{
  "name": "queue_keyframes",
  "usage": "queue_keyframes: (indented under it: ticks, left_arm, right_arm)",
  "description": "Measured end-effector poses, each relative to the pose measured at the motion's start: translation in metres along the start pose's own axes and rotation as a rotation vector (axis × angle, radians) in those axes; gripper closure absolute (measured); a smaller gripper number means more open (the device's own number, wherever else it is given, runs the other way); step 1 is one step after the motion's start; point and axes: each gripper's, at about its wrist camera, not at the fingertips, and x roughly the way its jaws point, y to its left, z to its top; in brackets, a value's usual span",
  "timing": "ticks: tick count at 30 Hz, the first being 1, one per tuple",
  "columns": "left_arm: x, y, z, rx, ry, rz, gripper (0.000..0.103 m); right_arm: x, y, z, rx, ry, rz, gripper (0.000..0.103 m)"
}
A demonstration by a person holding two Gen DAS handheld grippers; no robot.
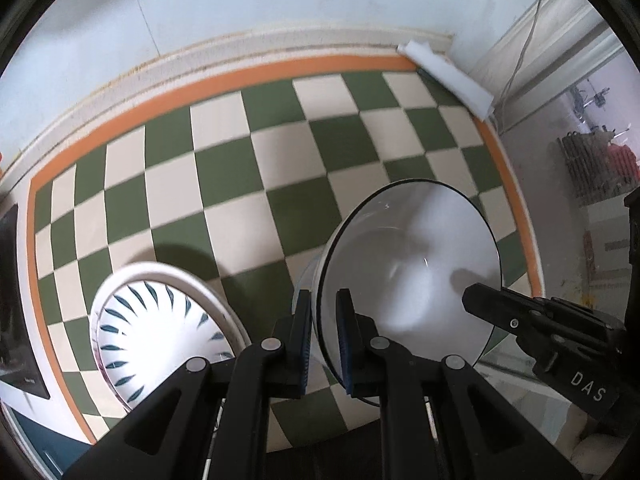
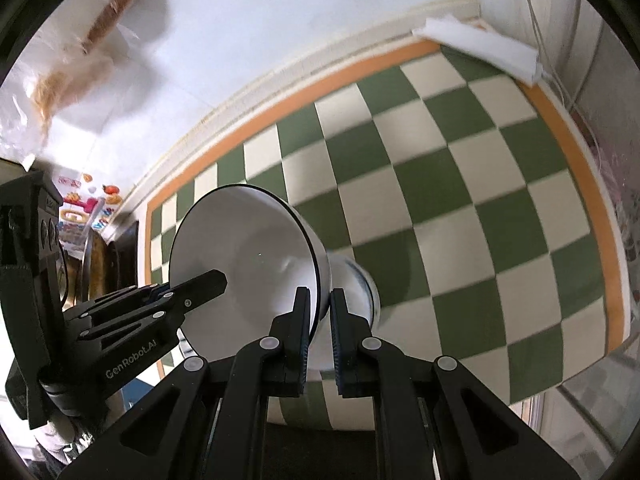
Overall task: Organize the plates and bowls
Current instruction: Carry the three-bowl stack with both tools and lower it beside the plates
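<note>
Tipping on edge, white bowl (image 1: 416,256) clamped by both grippers, mouth sideways

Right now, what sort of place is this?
Probably a home kitchen or dining corner: a checkered tablecloth against a wall with a skirting board, and a white bowl beside a patterned plate.

White bowl (image 1: 412,264) w/ black rim, tilted, above checkered cloth (image 1: 248,168); patterned plate (image 1: 160,332) lies left.

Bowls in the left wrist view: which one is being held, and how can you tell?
The plain white bowl with the thin dark rim: the left hand-held gripper pinches its rim. The blue-leaf patterned bowl lies apart on the checkered cloth.
</note>
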Motion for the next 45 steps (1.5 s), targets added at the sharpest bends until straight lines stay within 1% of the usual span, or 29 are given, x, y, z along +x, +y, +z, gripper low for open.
queue_keyframes:
  ticks: [7, 18, 23, 33, 36, 41, 45]
  left_arm:
    - [0.028, 0.005, -0.012, -0.018, 0.048, 0.011, 0.093]
    - [0.055, 0.006, -0.013, -0.028, 0.096, 0.038, 0.093]
    - [0.057, 0.003, -0.012, -0.008, 0.099, 0.055, 0.093]
    - [0.059, 0.004, -0.011, 0.012, 0.126, 0.085, 0.091]
    - [0.058, 0.006, -0.011, 0.001, 0.133, 0.073, 0.091]
    - [0.054, 0.004, -0.014, 0.004, 0.123, 0.082, 0.091]
    - [0.039, 0.003, -0.019, 0.016, 0.092, 0.083, 0.091]
  right_arm:
    - [0.027, -0.012, -0.012, 0.012, 0.049, -0.012, 0.092]
    - [0.054, -0.024, -0.010, 0.020, 0.097, -0.028, 0.091]
    - [0.060, -0.023, -0.007, 0.015, 0.113, -0.040, 0.091]
    - [0.067, -0.026, -0.002, 0.034, 0.150, -0.034, 0.091]
    - [0.065, -0.026, -0.003, 0.040, 0.146, -0.022, 0.090]
    - [0.064, -0.024, -0.002, 0.024, 0.143, -0.034, 0.089]
    - [0.058, -0.022, -0.006, 0.024, 0.132, -0.035, 0.089]
